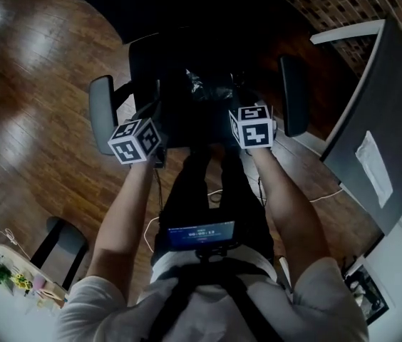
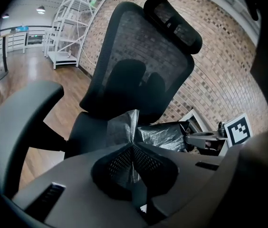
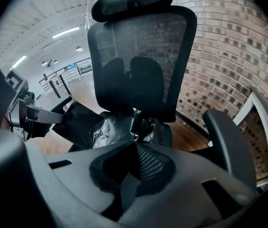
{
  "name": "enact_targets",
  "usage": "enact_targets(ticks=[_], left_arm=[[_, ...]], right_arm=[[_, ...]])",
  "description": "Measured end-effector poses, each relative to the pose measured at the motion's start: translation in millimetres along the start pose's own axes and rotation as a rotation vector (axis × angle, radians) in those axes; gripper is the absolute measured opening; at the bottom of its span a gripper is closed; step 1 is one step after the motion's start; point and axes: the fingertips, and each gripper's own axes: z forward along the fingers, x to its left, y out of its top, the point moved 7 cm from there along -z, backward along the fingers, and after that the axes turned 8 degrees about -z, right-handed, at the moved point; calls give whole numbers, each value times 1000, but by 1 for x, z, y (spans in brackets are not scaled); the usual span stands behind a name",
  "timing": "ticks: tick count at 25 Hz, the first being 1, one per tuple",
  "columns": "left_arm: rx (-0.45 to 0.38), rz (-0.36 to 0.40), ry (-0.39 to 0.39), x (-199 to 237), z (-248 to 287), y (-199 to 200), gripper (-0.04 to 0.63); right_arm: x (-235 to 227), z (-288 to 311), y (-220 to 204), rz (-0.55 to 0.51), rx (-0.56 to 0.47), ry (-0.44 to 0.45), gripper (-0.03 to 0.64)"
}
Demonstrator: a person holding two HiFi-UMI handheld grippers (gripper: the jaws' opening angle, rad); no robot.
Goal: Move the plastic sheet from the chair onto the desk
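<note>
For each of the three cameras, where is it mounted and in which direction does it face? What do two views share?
Left gripper view: on the left gripper, facing the chair backrest; its own shut jaws pinch the plastic sheet.
Right gripper view: on the right gripper, facing the same backrest; its jaws also grip the sheet.
Head view: on the person's head, looking steeply down; both forearms, both grippers and the desk show.
Shared: both gripper views show the backrest and the sheet.

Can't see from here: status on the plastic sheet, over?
Left gripper and right gripper both shut on plastic sheet. Sheet slung between them over chair. Armrest stands toward desk.
</note>
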Motion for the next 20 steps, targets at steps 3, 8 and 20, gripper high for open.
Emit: enact_targets(ticks=[3, 8, 20], left_arm=[[-12, -3, -16, -13, -16, 10, 1], [-22, 13, -55, -37, -42, 21, 1], [-16, 93, -145, -82, -72, 42, 1]], right_arm=[[3, -22, 8, -10, -8, -9, 5], [6, -61, 16, -5, -24, -26, 5], [-2, -128, 22, 27, -93, -107, 5]])
